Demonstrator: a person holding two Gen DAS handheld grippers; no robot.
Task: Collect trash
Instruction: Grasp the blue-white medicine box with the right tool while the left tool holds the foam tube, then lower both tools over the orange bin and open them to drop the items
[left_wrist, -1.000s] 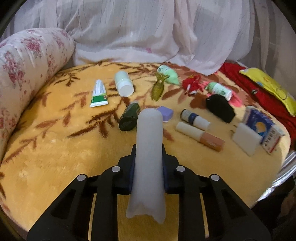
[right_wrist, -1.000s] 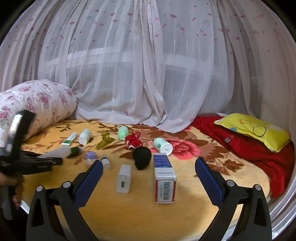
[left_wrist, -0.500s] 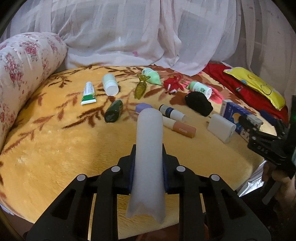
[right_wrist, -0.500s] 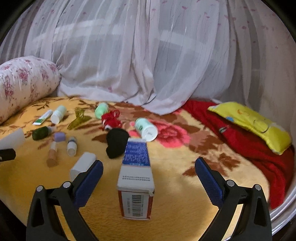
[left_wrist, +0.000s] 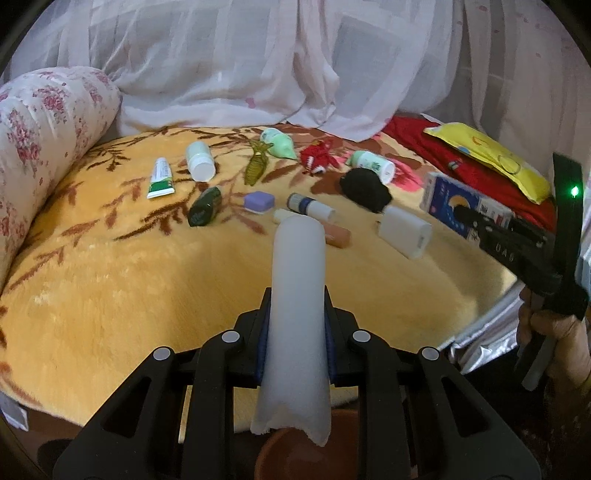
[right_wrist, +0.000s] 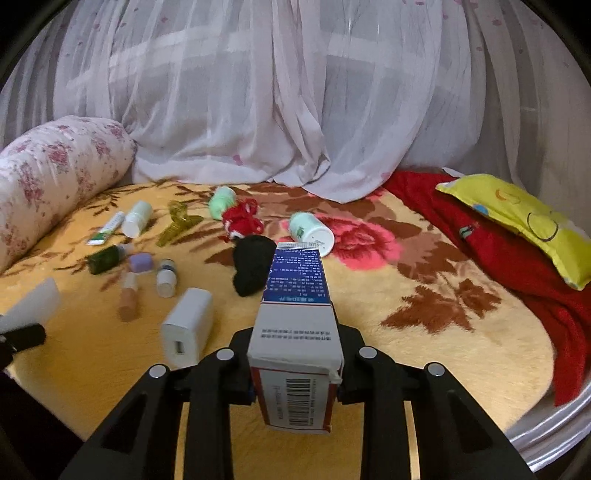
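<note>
My left gripper (left_wrist: 297, 299) is shut on a flattened translucent white tube (left_wrist: 298, 266), held above the yellow bed's front edge. A brown round container (left_wrist: 306, 454) shows just below it. My right gripper (right_wrist: 295, 339) is closing its jaws, and the pads press on both sides of a blue, white and red carton box (right_wrist: 295, 280) lying on the blanket. In the left wrist view the right gripper (left_wrist: 509, 236) reaches in from the right onto that box (left_wrist: 447, 199), with a hand (left_wrist: 550, 332) under it. The white tube (right_wrist: 33, 306) also shows at the right wrist view's left edge.
Several small items lie on the yellow blanket (left_wrist: 110, 295): a toothpaste tube (left_wrist: 160, 179), white bottle (left_wrist: 199, 162), dark green bottle (left_wrist: 205, 211), purple case (left_wrist: 259, 202), white charger (right_wrist: 188, 325) and black cloth (right_wrist: 253, 266). A floral bolster (left_wrist: 40, 122) lies left, a yellow pillow (right_wrist: 517, 218) right.
The right gripper went from wide open to closed on the box after moving up to it. The left gripper drew back over the bed's edge with the tube; the brown container came into view.
</note>
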